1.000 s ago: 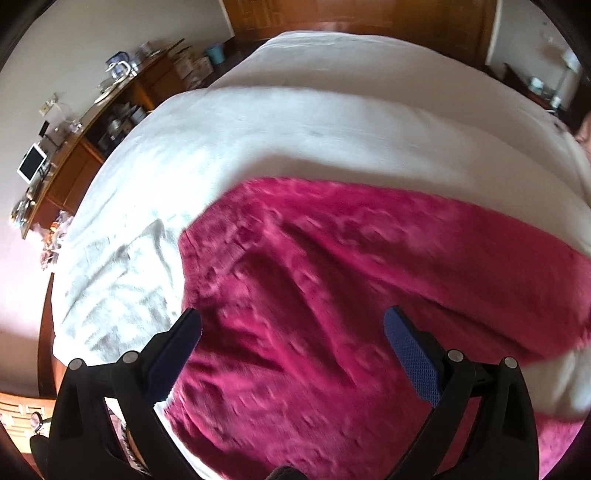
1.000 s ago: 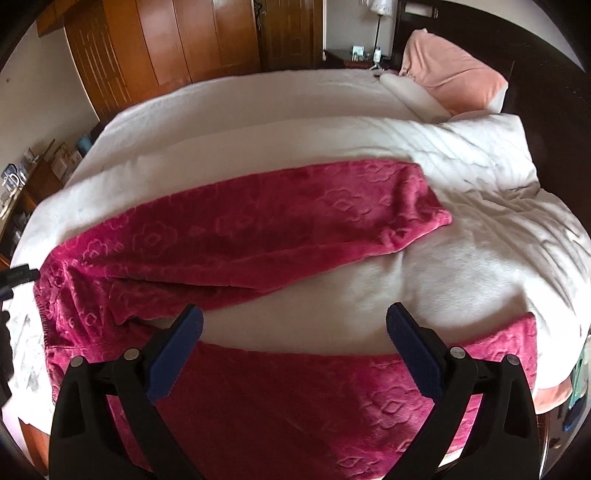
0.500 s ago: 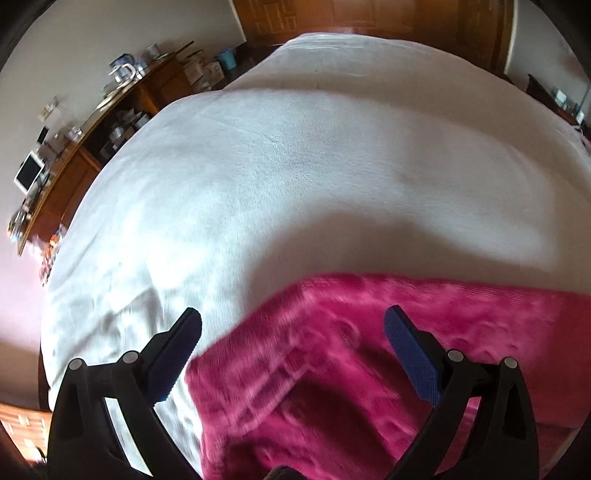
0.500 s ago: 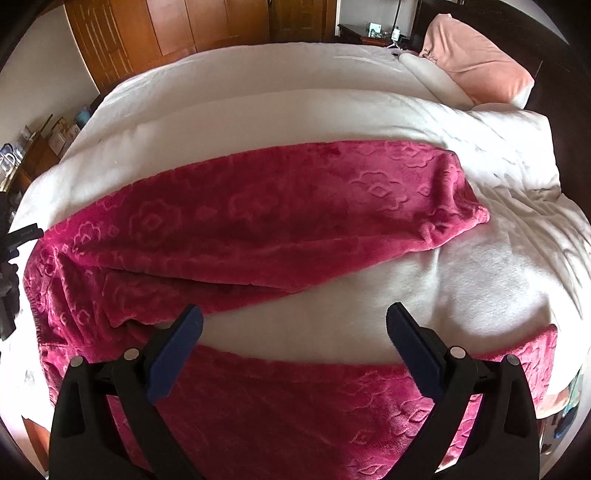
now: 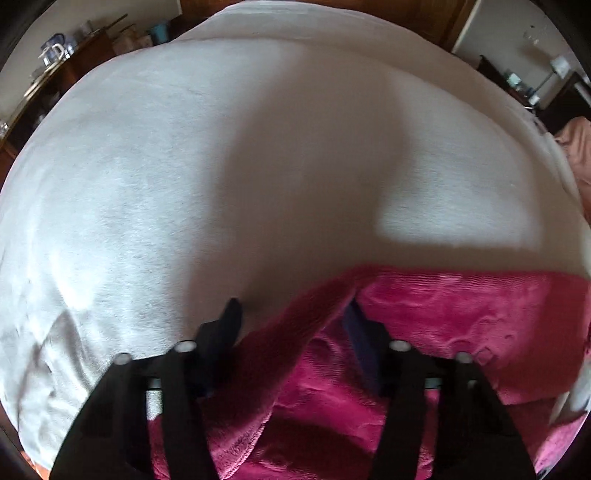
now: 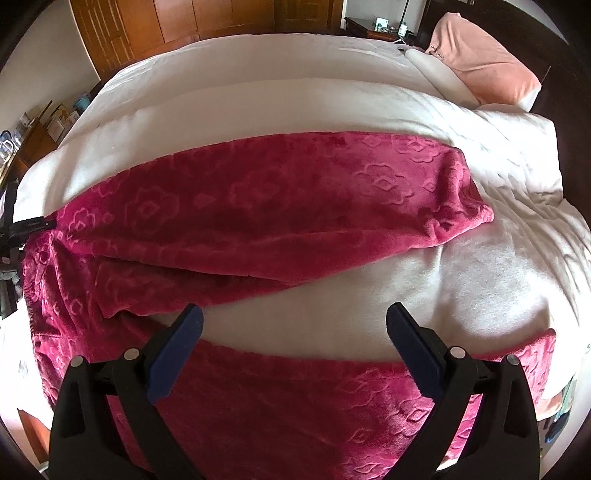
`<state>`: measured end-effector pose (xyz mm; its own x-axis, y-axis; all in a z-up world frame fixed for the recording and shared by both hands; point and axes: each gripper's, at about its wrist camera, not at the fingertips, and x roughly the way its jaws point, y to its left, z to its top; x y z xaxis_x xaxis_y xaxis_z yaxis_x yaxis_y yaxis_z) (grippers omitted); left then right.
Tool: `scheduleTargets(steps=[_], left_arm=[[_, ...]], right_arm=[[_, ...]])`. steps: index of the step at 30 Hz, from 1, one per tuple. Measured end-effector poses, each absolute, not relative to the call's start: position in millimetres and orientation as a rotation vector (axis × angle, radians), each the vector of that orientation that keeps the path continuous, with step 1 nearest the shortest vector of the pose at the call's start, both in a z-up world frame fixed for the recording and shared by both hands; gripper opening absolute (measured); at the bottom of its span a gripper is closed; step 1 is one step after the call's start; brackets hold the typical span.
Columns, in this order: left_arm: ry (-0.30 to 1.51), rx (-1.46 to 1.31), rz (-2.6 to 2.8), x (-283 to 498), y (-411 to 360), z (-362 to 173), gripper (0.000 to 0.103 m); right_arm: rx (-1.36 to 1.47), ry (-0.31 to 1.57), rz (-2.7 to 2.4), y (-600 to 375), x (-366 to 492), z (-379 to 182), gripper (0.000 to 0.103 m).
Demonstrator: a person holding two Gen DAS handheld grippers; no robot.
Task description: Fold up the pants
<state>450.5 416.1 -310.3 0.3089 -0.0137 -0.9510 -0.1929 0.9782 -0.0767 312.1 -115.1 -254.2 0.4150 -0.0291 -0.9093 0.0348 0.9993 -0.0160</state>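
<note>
1. the left gripper (image 5: 295,314) is pinching a raised ridge of the pants (image 5: 461,325) at their waist end, its two fingers drawn close together with the magenta fleece bunched up between them.
2. its left finger (image 5: 231,317) is sitting right at the border where the fleece meets the white blanket (image 5: 147,184), while the blue pad of the other finger is pressing into the fleece from the right side.
3. the right gripper (image 6: 295,332) is standing wide open, holding nothing, its blue pads (image 6: 177,350) well apart.
4. it is hovering over the strip of white blanket showing between the two legs, with the near leg (image 6: 295,406) passing beneath the fingers; whether the fingers are touching the fleece cannot be told.
5. the pants are lying across the bed, the far leg (image 6: 277,206) running to the right and ending in a cuff (image 6: 469,214) resting on rumpled blanket, the near leg running along the bed's front edge.
6. the two legs are joining at the left of the right wrist view, where the dark tip of the left gripper is showing at the waist edge.
7. a pink pillow (image 6: 480,62) is lying at the far right corner of the bed, and wooden wardrobe doors (image 6: 147,29) are standing behind the bed.
</note>
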Motion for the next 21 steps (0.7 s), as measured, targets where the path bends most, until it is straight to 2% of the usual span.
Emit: scheduleTargets(steps=[2,7,14,21], left_arm=[[1.243,-0.161,0.104,450,413,-307,0.033],[1.234,-0.103,0.074,444,409,-300,0.019],[1.208,-0.095,0.043,418,412,-274,0.015],[1.205,-0.119,0.076,393,421,-249,0.015]], right_arm=[[0.011,1.142,-0.044,-117,312,-255,0.1],[0.019,1.127,-0.069,-129,315,-253,0.1],[0.044,1.075,-0.176,-192,341,-248,0.1],[0.121,1.056,-0.284,-279,416,-253,0.1]])
